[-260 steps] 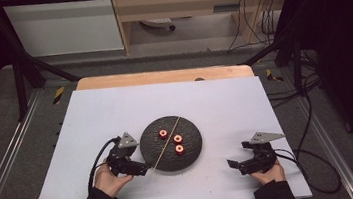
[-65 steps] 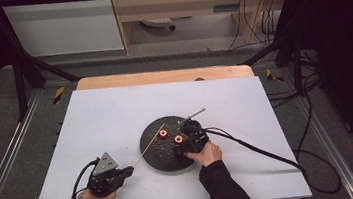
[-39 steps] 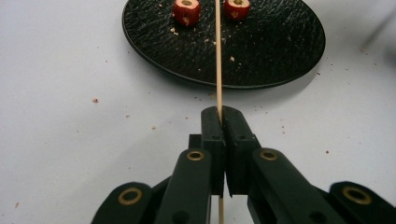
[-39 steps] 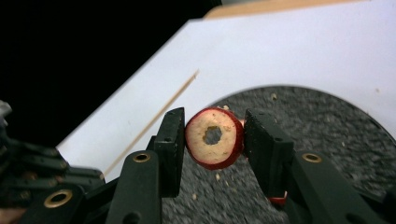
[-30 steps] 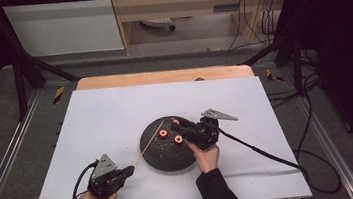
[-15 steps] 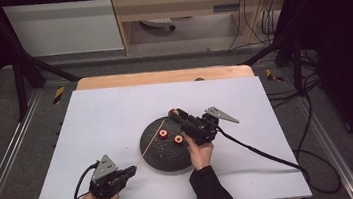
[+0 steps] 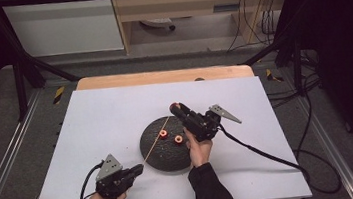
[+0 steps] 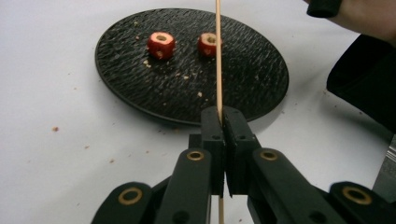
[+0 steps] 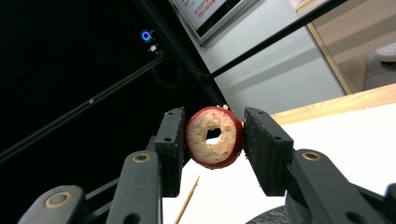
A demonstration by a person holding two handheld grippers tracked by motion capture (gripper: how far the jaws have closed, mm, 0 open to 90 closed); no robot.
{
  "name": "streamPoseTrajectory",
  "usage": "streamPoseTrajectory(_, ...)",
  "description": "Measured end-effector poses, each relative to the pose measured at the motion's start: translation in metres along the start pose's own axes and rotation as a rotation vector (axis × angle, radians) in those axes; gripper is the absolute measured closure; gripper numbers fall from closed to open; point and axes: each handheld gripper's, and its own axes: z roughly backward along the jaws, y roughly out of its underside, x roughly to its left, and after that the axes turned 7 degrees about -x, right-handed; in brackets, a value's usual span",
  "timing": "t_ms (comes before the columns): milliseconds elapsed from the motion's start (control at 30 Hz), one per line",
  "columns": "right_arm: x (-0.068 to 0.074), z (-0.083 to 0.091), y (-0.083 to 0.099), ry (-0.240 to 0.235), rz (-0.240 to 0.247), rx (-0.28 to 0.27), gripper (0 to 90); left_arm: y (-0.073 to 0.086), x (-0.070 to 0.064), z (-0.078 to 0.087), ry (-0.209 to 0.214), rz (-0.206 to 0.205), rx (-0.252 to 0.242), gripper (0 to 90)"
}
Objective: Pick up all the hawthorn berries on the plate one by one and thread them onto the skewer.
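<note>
A round black plate [image 7: 156, 155] lies mid-table with two red cored fruit pieces [image 7: 163, 134] on it, also seen in the left gripper view [image 8: 161, 44]. My left gripper [image 7: 137, 170] sits at the plate's near-left edge, shut on a thin wooden skewer [image 8: 218, 60] that slants up over the plate [image 8: 243, 79]. My right gripper [image 7: 175, 108] is raised above the plate's far-right side, tilted upward, shut on a third red fruit ring [image 9: 215, 136] with a hole through its pale middle. The skewer's tip [image 9: 188, 201] points up just below that ring.
The white table top [image 7: 92, 124] has a wooden strip [image 7: 162, 77] along its far edge. Crumbs lie on the plate and the table near it. Black cables trail from both grippers, the right one [image 7: 271, 156] across the table's right half.
My right gripper came from the table's right side to the plate, closed on one fruit ring and lifted it, tilting up. My left gripper drew back toward the near-left with the skewer.
</note>
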Motion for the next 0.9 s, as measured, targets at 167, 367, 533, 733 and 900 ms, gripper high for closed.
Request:
streamPoseTrajectory(167, -0.0001, 0.0, -0.0012, -0.003, 0.007, -0.019, 60.0, -0.0035, -0.0052, -0.004, 0.008, 0.0, -0.008, 87.5)
streamPoseTrajectory(367, 0.0015, 0.001, -0.0033, -0.002, 0.018, -0.046, 60.0, -0.0048, -0.0092, -0.0072, 0.015, 0.012, -0.017, 87.5)
streamPoseTrajectory(533, 0.0009, 0.0006, -0.0007, 0.0, 0.023, -0.044, 60.0, -0.0049, -0.0084, -0.0063, 0.015, 0.034, -0.029, 87.5)
streamPoseTrajectory(733, 0.0, -0.0001, 0.0023, 0.004, 0.023, -0.04, 60.0, -0.0047, -0.0087, -0.007, 0.019, 0.041, -0.032, 87.5)
streamPoseTrajectory(900, 0.0004, 0.0001, 0.0027, 0.005, 0.024, -0.044, 60.0, -0.0045, -0.0087, -0.0085, 0.021, 0.051, -0.025, 87.5)
